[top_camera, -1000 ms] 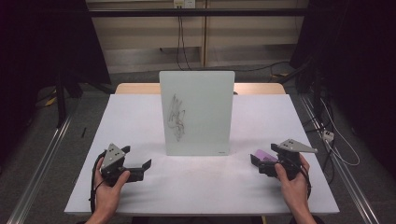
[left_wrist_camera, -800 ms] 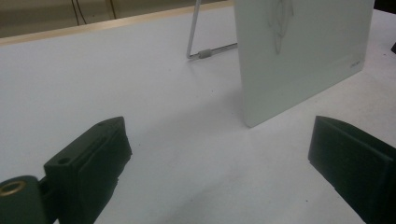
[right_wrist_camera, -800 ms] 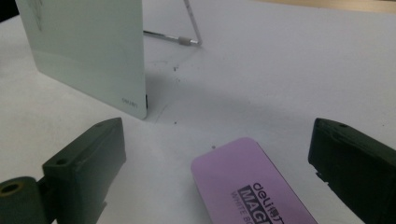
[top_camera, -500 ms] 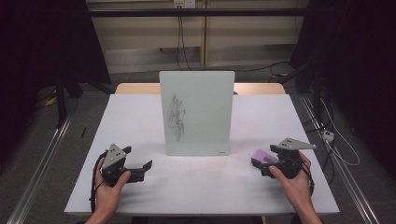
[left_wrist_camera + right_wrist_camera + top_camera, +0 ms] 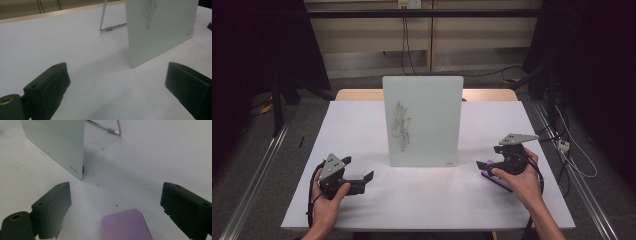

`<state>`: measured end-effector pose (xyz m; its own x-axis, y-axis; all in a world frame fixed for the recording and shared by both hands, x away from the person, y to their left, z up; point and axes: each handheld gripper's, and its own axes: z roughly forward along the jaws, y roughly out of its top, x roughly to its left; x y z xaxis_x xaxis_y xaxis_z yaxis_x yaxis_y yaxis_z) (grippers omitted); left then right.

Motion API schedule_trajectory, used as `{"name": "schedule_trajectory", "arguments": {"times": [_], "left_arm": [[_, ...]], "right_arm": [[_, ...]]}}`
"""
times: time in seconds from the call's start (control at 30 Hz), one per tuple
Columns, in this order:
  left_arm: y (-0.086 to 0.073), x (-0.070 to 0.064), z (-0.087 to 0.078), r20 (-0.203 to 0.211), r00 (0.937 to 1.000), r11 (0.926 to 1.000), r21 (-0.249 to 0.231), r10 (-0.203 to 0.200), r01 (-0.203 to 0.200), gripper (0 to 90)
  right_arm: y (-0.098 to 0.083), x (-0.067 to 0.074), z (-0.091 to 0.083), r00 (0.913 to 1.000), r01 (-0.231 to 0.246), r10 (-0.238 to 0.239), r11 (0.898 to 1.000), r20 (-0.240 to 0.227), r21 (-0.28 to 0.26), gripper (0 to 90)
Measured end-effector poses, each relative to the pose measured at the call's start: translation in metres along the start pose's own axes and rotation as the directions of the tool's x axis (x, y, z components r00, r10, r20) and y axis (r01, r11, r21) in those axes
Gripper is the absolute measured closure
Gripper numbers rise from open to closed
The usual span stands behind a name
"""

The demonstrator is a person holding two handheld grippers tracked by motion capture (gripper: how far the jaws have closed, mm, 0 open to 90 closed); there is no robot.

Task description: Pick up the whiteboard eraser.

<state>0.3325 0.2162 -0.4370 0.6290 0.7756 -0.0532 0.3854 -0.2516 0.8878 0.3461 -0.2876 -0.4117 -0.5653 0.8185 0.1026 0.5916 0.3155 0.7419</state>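
Purple eraser block (image 5: 126, 225) lies flat on the white counter (image 5: 437, 195), low in the right gripper view, between the right hand-held gripper (image 5: 117, 212) jaws, which have just been narrowing yet stand apart, untouching. To grip it well, lower squarely and pinch its long sides. The left hand-held gripper (image 5: 117, 87) rests wide, empty, before the glass board (image 5: 423, 120) at centre frame.

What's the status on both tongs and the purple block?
Right tongs open, just been closing, straddling purple block, pads off it. Left tongs open, idle. White board stands apart; nothing in the way.
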Motion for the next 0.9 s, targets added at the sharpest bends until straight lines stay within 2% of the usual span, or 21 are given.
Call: {"name": "schedule_trajectory", "arguments": {"times": [0.1, 0.13, 0.23, 0.3, 0.37, 0.47, 0.53, 0.57, 0.67, 0.7, 0.73, 0.8, 0.87, 0.9], "left_arm": [[0.000, 0.001, 0.000, 0.004, 1.0000, 1.0000, 0.004, 0.000, 0.000, 4.9], [0.000, 0.001, 0.000, 0.006, 1.0000, 1.0000, 0.004, 0.002, -0.002, 4.9], [0.000, 0.000, -0.001, 0.012, 0.9999, 1.0000, 0.000, -0.004, 0.004, 4.9], [-0.001, 0.000, -0.001, 0.017, 0.9998, 1.0000, 0.007, 0.006, -0.006, 4.9], [-0.001, -0.001, 0.001, 0.022, 0.9997, 1.0000, 0.007, -0.005, 0.005, 4.9], [-0.001, -0.001, 0.002, 0.023, 0.9997, 0.9998, 0.016, 0.011, -0.011, 4.9], [-0.001, -0.002, 0.001, 0.023, 0.9997, 0.9999, 0.011, 0.006, -0.006, 4.9], [-0.001, -0.002, 0.001, 0.023, 0.9997, 0.9999, 0.011, 0.005, -0.006, 4.9], [-0.001, -0.001, 0.001, 0.022, 0.9997, 0.9998, 0.014, 0.012, -0.012, 4.9], [-0.001, 0.000, 0.001, 0.022, 0.9996, 0.9997, 0.018, 0.015, -0.015, 4.9], [-0.001, -0.001, 0.001, 0.023, 0.9997, 0.9997, 0.018, 0.013, -0.013, 4.9], [-0.001, -0.001, 0.001, 0.027, 0.9995, 0.9997, 0.020, 0.015, -0.015, 4.9], [-0.001, -0.002, 0.002, 0.032, 0.9994, 0.9998, 0.018, 0.012, -0.013, 4.9], [-0.001, -0.002, 0.002, 0.032, 0.9994, 0.9996, 0.020, 0.017, -0.018, 4.9]], "right_arm": [[0.001, -0.004, 0.003, 0.9999, 0.012, -0.012, 1.000, 0.001, 0.010, 12.3], [0.000, -0.004, 0.005, 0.9998, 0.018, -0.018, 0.999, -0.003, 0.034, 10.8], [-0.006, -0.005, 0.002, 0.9986, 0.033, -0.032, 0.999, -0.042, 0.043, 15.4], [-0.008, -0.007, -0.001, 0.9987, 0.043, -0.042, 0.998, -0.030, 0.054, 15.2], [-0.010, -0.010, -0.004, 0.9983, 0.053, -0.050, 0.996, -0.030, 0.077, 17.0], [-0.014, -0.014, -0.006, 0.9964, 0.083, -0.081, 0.989, -0.025, 0.124, 20.5], [-0.016, -0.017, -0.009, 0.9962, 0.086, -0.083, 0.985, -0.025, 0.146, 23.3], [-0.018, -0.019, -0.013, 0.9946, 0.104, -0.102, 0.980, -0.021, 0.168, 23.0], [-0.020, -0.021, -0.014, 0.9940, 0.109, -0.105, 0.976, -0.029, 0.190, 24.8], [-0.022, -0.021, -0.015, 0.9937, 0.112, -0.108, 0.969, -0.032, 0.221, 27.1], [-0.022, -0.021, -0.015, 0.9937, 0.112, -0.108, 0.969, -0.032, 0.221, 27.1], [-0.022, -0.022, -0.015, 0.9899, 0.141, -0.134, 0.961, -0.047, 0.239, 32.2], [-0.021, -0.021, -0.014, 0.9878, 0.155, -0.147, 0.954, -0.050, 0.255, 31.8], [-0.021, -0.021, -0.013, 0.9845, 0.174, -0.163, 0.945, -0.064, 0.275, 33.2]]}}
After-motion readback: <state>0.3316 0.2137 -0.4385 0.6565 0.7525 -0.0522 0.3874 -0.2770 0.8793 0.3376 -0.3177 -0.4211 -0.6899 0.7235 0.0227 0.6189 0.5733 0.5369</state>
